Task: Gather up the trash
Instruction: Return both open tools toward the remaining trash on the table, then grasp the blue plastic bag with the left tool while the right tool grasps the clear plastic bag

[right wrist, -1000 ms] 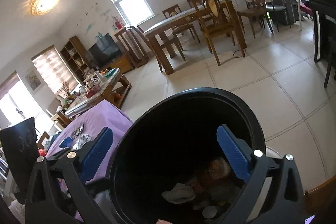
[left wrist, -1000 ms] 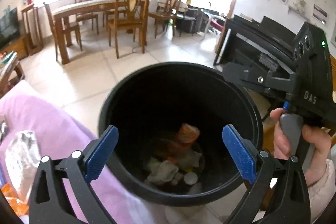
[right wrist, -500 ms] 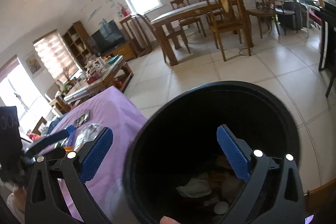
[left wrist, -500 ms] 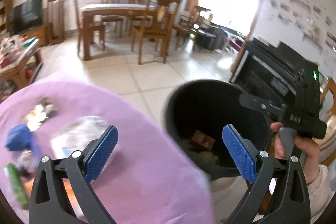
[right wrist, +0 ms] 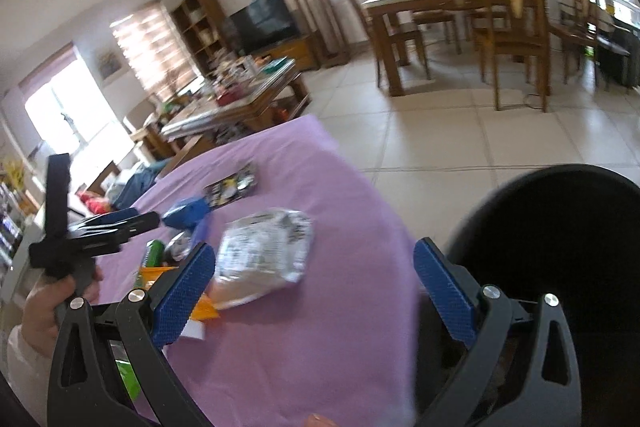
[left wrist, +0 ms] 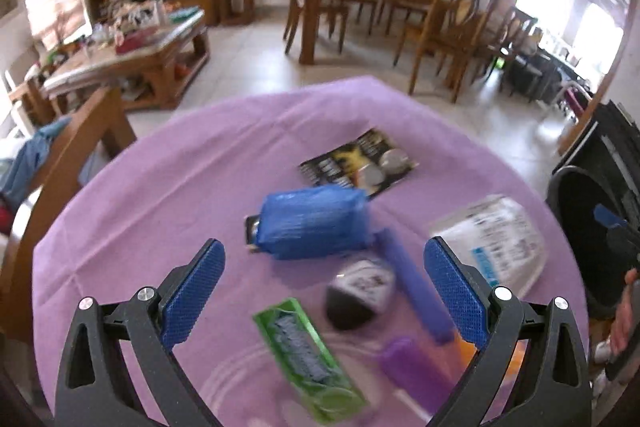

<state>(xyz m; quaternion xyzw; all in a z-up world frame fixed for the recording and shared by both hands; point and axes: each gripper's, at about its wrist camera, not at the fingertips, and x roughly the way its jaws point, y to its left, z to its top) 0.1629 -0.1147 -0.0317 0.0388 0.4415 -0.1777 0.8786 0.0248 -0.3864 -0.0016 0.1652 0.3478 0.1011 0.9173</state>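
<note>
The left claw [left wrist: 324, 291] hangs over the purple-clothed desk [left wrist: 160, 195], its blue pads spread wide with nothing between them. Below and between the pads lies a cluster of trash, all somewhat blurred. A blue packet [left wrist: 314, 223] sits at the centre of the left view, and a black card [left wrist: 358, 167] lies just beyond it, toward the upper middle. A clear printed bag [left wrist: 492, 239] lies at centre right, partly behind the right pad. A dark pouch [left wrist: 360, 291] sits just below the blue packet, with a blue stick [left wrist: 412, 287] beside it on the right. A green wrapper [left wrist: 308, 355] lies at lower centre, and a purple tube [left wrist: 408, 367] to its right; whether these touch one another cannot be told.

The black bin [left wrist: 580, 227] stands at the right edge of the left view, off the desk's side.

In the right view the right claw [right wrist: 316, 295] is also spread wide and holds nothing. Its left pad is over the desk in front of the clear bag [right wrist: 264, 255], and its right pad is in front of the bin [right wrist: 560, 247], which fills the lower right. The left claw [right wrist: 120, 223] shows at the left edge, held in a hand [right wrist: 44, 307], above the blue packet [right wrist: 186, 213] and the green wrapper [right wrist: 154, 251].
</note>
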